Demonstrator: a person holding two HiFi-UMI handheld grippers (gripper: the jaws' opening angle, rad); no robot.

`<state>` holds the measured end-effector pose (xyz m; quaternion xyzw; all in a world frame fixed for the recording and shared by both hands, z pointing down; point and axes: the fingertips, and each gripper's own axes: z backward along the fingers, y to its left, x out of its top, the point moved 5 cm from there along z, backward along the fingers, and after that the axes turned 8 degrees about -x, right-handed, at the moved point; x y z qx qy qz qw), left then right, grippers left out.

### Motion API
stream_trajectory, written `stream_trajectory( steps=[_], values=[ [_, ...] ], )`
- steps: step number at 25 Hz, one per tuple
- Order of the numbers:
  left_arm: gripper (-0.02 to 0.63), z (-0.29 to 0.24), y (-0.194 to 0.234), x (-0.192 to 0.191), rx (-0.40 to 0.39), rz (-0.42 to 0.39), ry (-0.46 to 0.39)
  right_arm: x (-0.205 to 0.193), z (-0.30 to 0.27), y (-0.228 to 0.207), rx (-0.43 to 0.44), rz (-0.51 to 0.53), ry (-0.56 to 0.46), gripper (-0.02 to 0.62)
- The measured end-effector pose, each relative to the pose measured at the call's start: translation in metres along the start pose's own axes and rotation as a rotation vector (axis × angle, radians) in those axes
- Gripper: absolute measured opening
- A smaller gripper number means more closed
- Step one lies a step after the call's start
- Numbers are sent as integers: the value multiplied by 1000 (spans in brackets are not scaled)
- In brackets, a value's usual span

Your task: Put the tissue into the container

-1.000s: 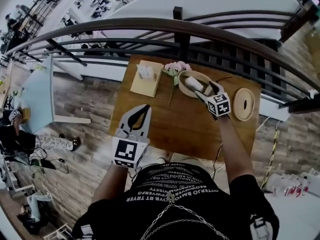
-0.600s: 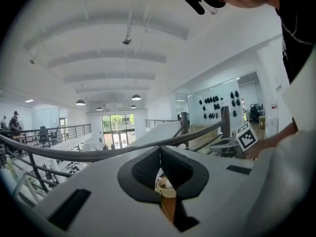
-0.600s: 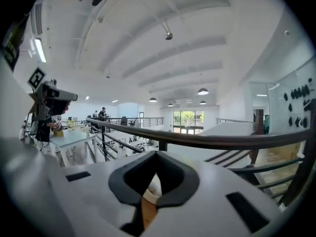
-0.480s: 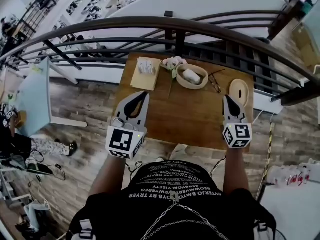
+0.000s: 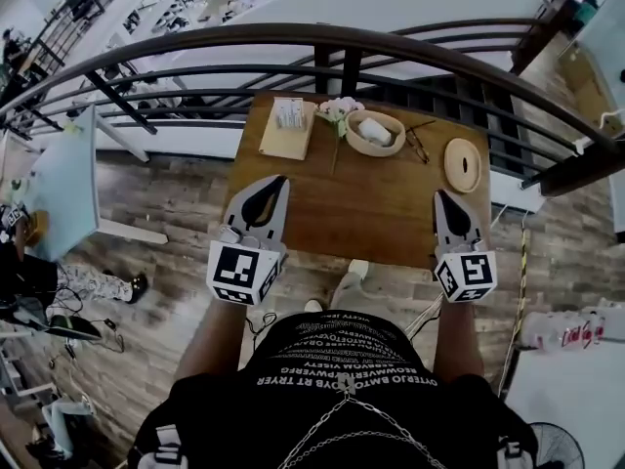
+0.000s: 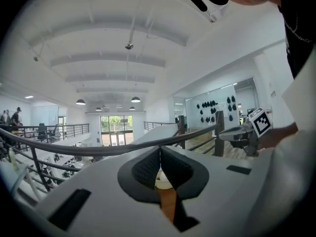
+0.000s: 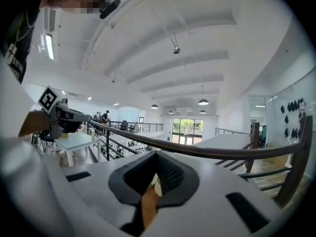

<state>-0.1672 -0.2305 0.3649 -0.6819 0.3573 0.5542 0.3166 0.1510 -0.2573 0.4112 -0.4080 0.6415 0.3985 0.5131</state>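
Observation:
The white tissue lies inside the oval wooden container at the far middle of the wooden table. My left gripper hovers over the table's near left part, shut and empty. Over the near right edge my right gripper is also shut, with nothing in it. Both are well short of the container. In the left gripper view the jaws meet at their tips. The same shows for the right gripper in its own view.
A tissue box stands at the table's far left, pink flowers beside the container. Glasses and a round wooden lid lie to the right. A curved black railing runs behind the table.
My right gripper has drawn back from the container to the table's near right edge and closed; the tissue stays in the container. The left gripper has hardly moved.

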Motion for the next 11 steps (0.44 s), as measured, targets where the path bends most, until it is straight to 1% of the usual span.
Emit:
stream_trajectory(
  steps=[4,11],
  values=[
    [29,8,-6,-3,-7,4,3,0,7,6,8,-20,8,14],
    [29,1,1,-2,8,5,12,3,-8,9,43,-17,9,14]
  ],
)
